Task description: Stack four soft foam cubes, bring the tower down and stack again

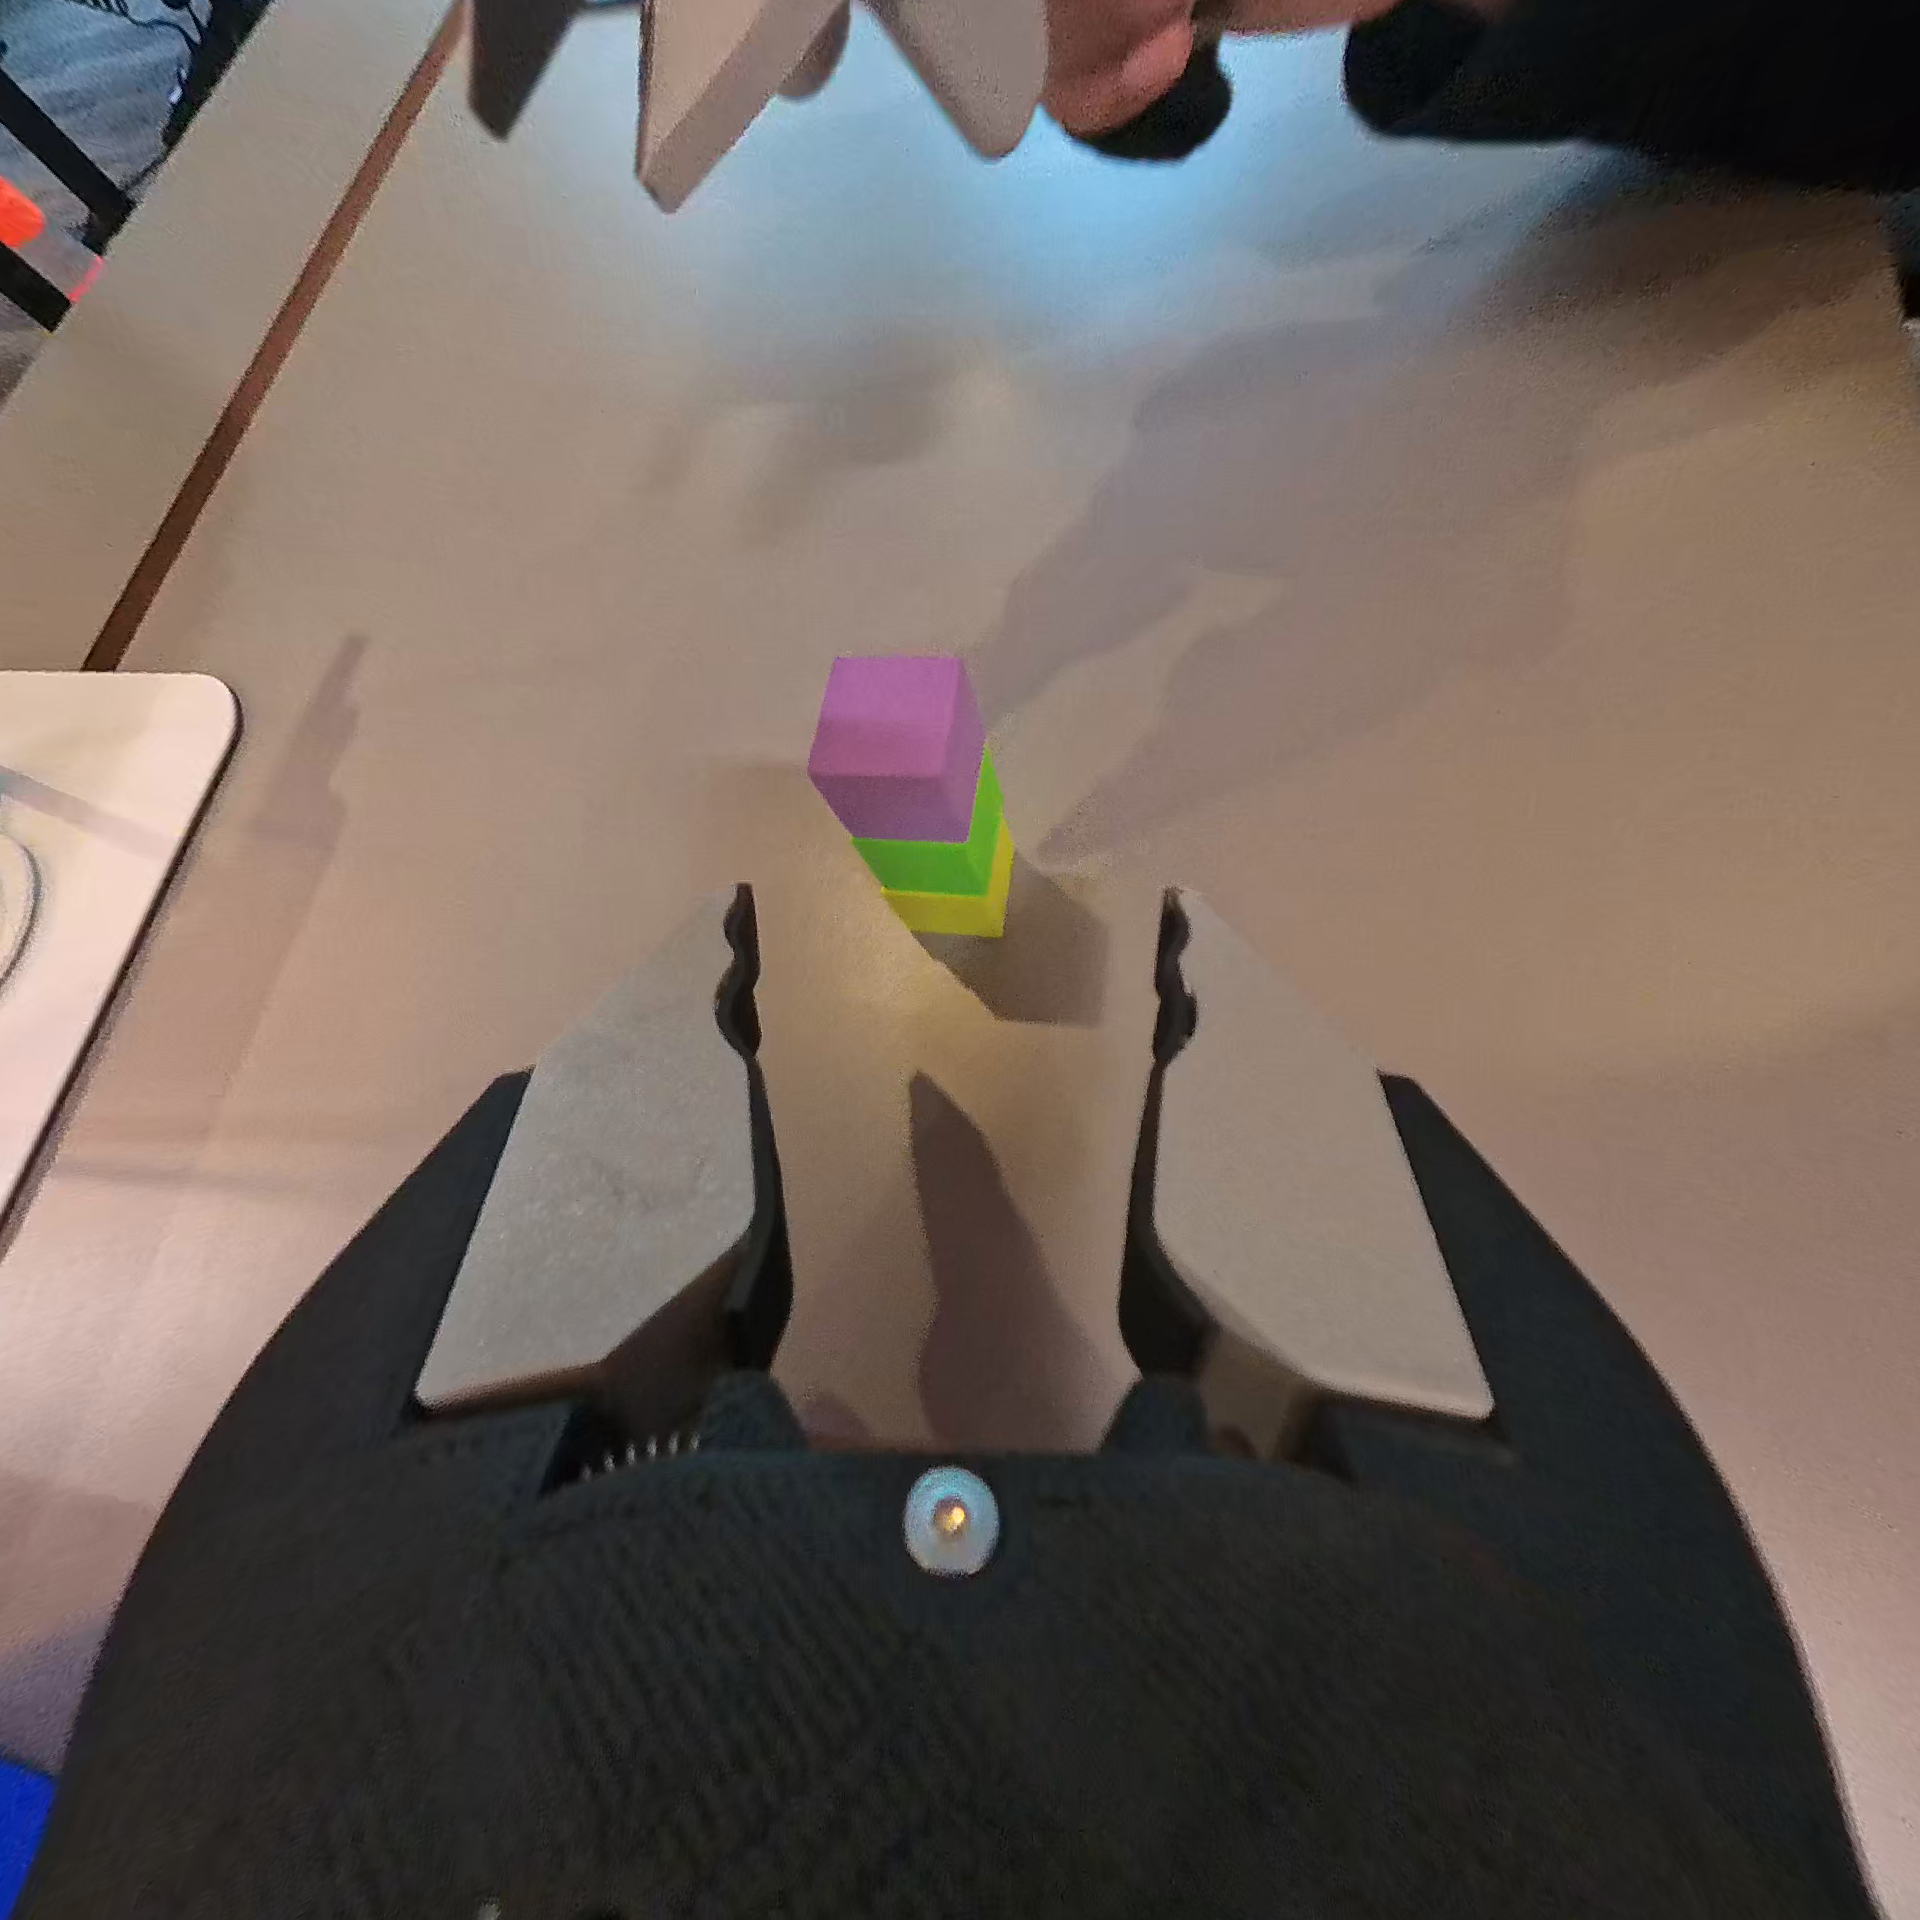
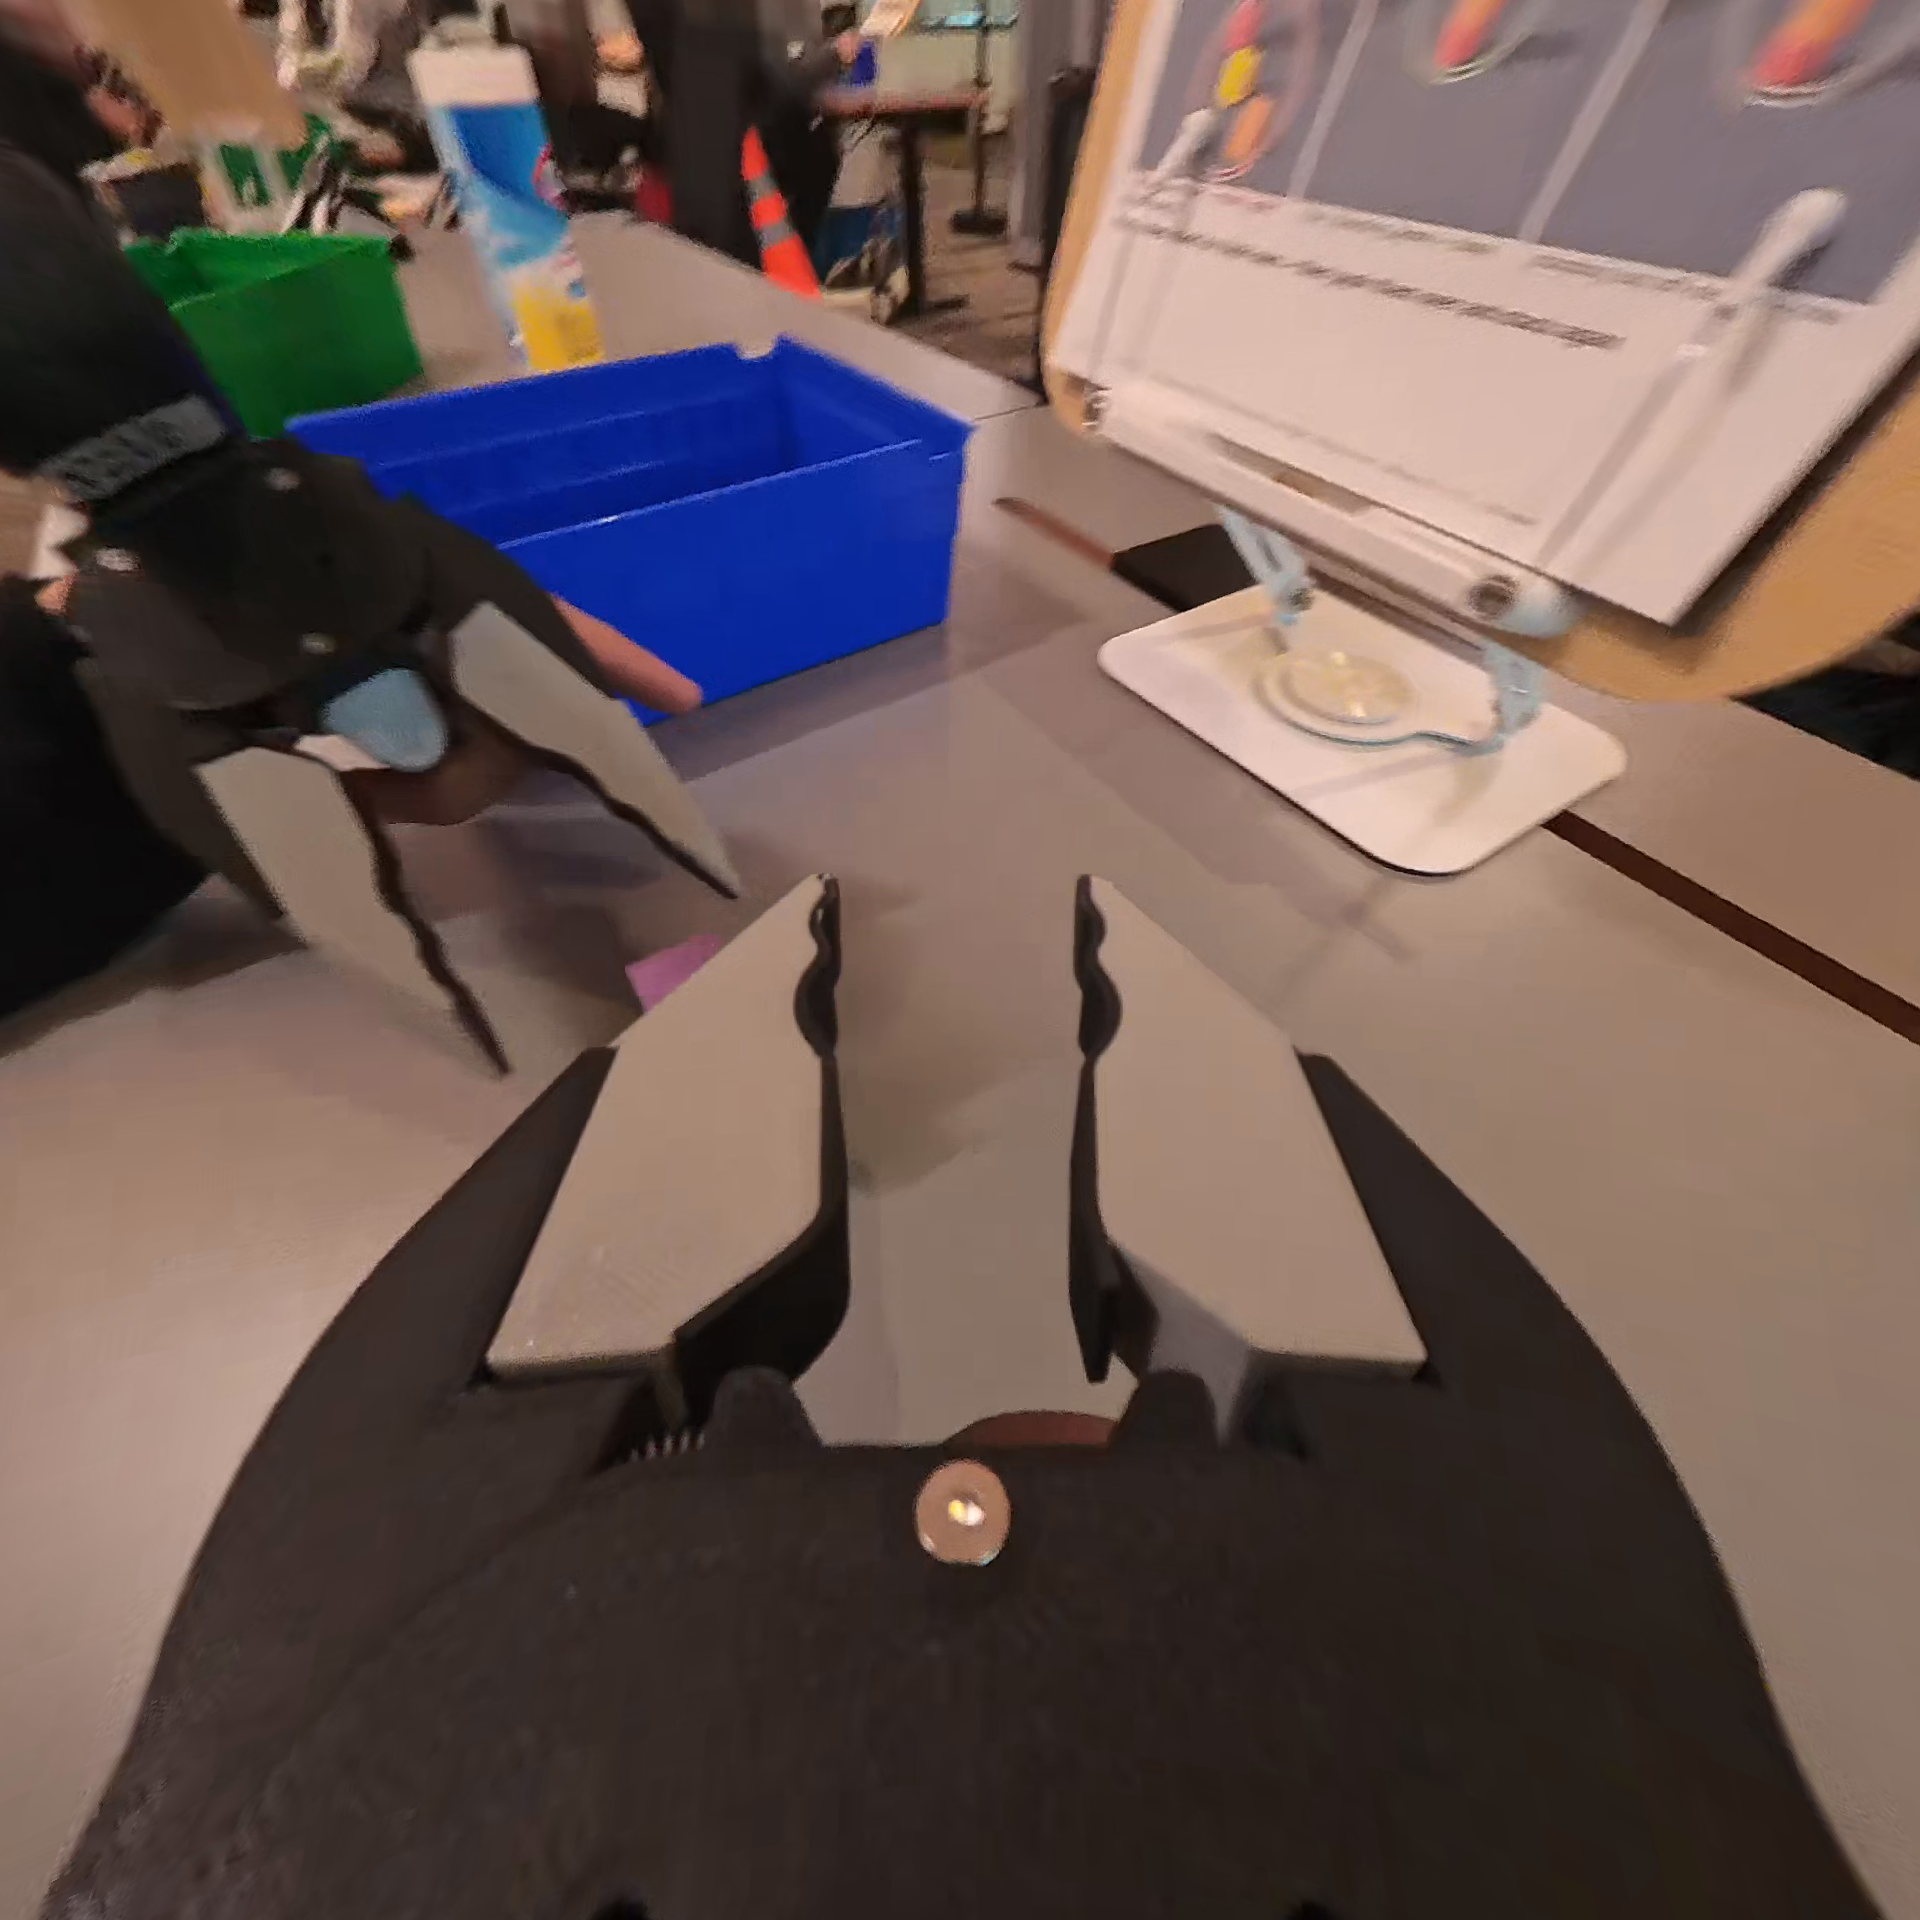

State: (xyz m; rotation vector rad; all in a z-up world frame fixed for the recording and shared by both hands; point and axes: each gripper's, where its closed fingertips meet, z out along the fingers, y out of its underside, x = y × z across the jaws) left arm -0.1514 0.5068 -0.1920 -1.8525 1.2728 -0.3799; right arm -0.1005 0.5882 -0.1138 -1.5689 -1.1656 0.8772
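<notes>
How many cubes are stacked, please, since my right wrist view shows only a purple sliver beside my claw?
Observer: Three show in the left wrist view: a purple cube on a green cube on a yellow cube.
Operator: Thank you. Is the left claw touching them?
Observer: No. The left claw is open, and the tower stands free ahead of it, touching neither finger.
Operator: Is the tower straight?
Observer: Not quite. The purple cube sits shifted to the left of the green cube, and the green cube sits a little left of the yellow cube.
</notes>
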